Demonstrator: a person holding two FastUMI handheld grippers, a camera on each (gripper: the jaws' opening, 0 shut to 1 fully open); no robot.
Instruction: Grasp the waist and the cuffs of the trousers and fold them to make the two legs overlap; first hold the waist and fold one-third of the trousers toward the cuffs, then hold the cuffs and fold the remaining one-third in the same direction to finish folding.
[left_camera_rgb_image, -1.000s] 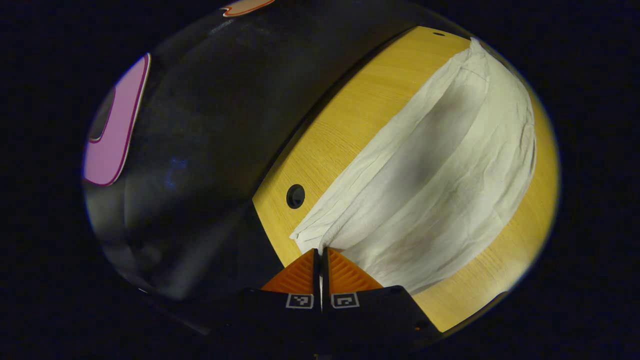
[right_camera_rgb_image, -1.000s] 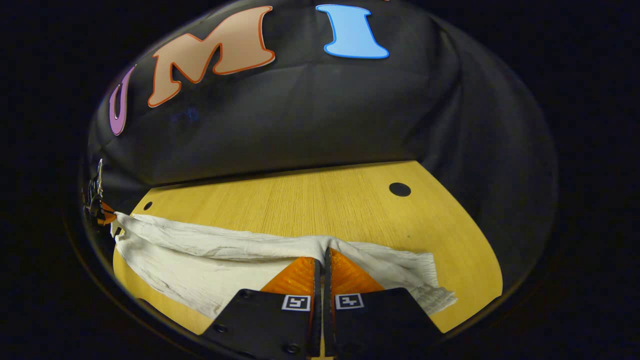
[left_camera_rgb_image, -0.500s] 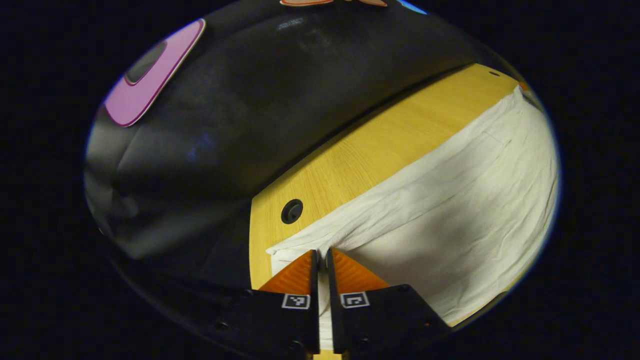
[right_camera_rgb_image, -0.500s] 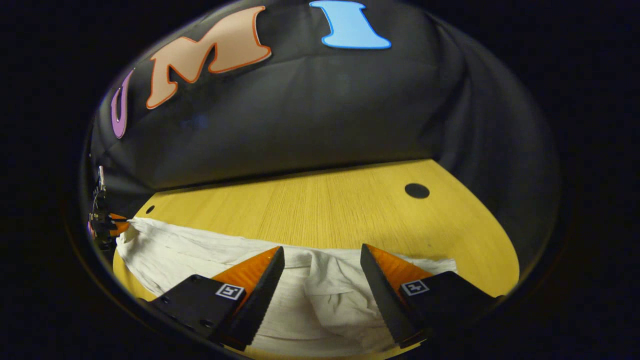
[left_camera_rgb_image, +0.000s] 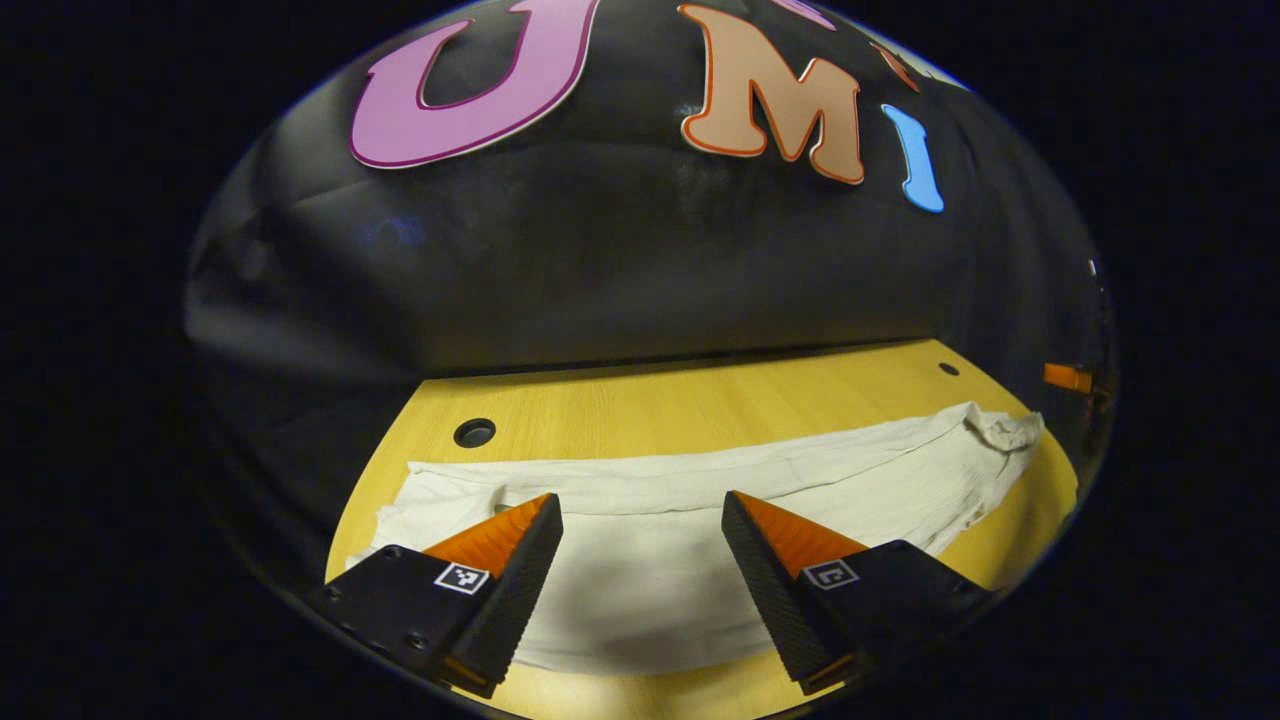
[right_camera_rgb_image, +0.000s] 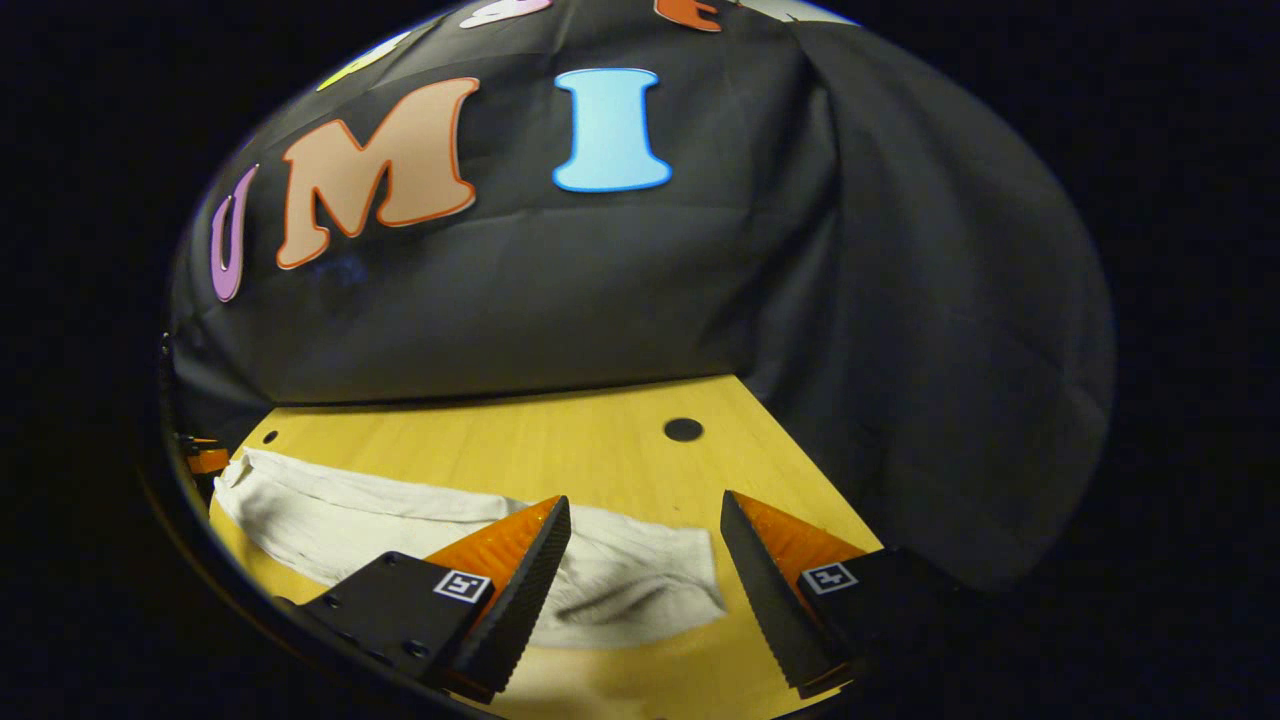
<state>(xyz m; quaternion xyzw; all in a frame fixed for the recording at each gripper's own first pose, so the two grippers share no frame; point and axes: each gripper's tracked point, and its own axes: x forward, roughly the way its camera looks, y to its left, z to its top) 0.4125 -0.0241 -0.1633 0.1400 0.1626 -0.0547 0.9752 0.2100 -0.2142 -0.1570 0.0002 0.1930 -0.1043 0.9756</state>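
Across the lower half of the left gripper view, the trousers (left_camera_rgb_image: 700, 500) lie flat as one long narrow band on the surface (left_camera_rgb_image: 700, 400). Judged from this, the legs already overlap; the first third-fold is the step in hand.

Left gripper (left_camera_rgb_image: 640, 520): jaws wide open, empty, above the cloth.

Right gripper (right_camera_rgb_image: 645, 525): jaws wide open, empty, above one end of the trousers (right_camera_rgb_image: 600, 590), lower centre of the right gripper view.

Next move: locate the waist end, which cannot be told from the cuff end, close both jaws on its corners, lift and carry one third toward the cuffs.

Square coded markers sit on the finger mounts; no brand or readable label shows on the trousers.
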